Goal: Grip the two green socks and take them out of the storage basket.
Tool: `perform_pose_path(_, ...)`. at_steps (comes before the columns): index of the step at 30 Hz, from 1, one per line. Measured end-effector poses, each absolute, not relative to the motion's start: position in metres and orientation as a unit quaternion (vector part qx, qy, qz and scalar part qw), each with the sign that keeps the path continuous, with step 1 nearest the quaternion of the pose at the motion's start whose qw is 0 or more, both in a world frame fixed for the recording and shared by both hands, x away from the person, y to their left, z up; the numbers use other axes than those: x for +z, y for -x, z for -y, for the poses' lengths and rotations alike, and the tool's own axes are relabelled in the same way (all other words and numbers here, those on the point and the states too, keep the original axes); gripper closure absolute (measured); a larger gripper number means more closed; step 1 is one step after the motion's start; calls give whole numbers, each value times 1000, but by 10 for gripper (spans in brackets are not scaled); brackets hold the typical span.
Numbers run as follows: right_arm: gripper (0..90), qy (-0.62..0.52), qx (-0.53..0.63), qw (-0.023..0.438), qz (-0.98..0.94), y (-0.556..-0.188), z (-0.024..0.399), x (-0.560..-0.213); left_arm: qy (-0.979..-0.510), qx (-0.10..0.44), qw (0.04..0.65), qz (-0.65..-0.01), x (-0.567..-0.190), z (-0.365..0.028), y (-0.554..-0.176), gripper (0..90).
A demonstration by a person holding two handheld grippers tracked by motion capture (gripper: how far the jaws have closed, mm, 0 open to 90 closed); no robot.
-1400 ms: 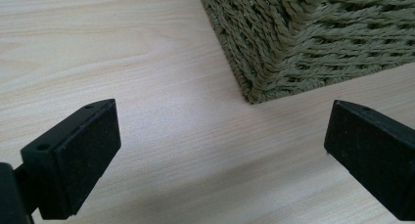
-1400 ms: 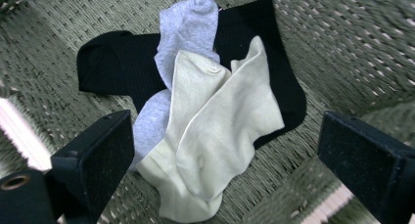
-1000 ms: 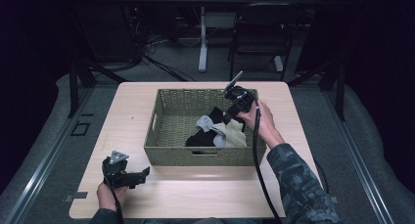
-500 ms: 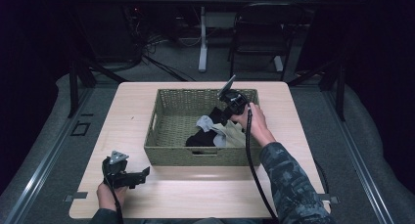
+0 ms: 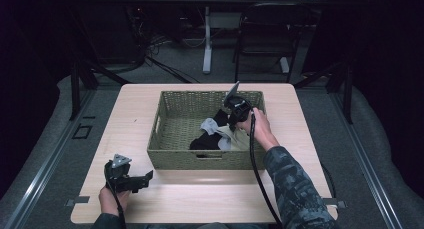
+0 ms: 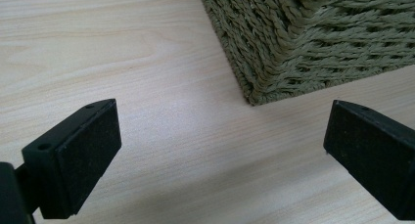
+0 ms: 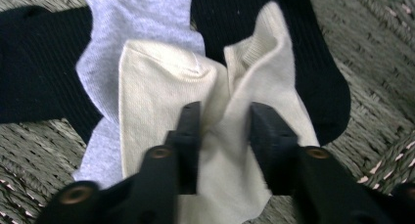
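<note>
My right gripper (image 7: pixel 219 117) jaws have just been closing on a pinched fold of the cream sock (image 7: pixel 166 101) by the basket's (image 5: pixel 170 159) right wall (left gripper (image 6: pixel 215 150) idle, jaws wide apart), and I fear that shallow bite slipping, or snagging the grey sock (image 7: pixel 137 18) beneath.

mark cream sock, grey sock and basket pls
cream sock (image 7: pixel 161 101): right gripper view, on its flat ribbed panel.
grey sock (image 7: pixel 142 16): right gripper view, on its upper part.
basket (image 5: pixel 200 160): high view, on the near wall.
</note>
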State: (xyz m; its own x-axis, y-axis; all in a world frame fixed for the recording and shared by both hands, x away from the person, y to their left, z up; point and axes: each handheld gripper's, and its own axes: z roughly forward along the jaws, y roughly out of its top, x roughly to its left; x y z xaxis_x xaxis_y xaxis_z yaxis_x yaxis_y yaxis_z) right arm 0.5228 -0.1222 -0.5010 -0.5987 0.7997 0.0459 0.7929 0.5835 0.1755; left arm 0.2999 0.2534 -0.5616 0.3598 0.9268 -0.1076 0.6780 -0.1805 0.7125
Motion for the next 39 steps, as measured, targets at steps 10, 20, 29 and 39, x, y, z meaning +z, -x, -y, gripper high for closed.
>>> perform_pose_path(10, 854, -438, 91, 34, -894, -516, 131, -477, -747, 178, 348, -537, -562, -253, -300, 4)
perform_pose_path(20, 856, -428, 115, 53, -895, -507, 137, -440, -747, 178, 348, -538, -562, -253, -300, 4)
perform_pose_path(29, 858, -422, 117, 54, -898, -503, 138, -417, -748, 177, 348, -537, -562, -253, -300, 5)
perform_pose_path(39, 858, -419, 124, 53, -898, -503, 141, -394, -747, 177, 349, -538, -562, -253, -300, 4)
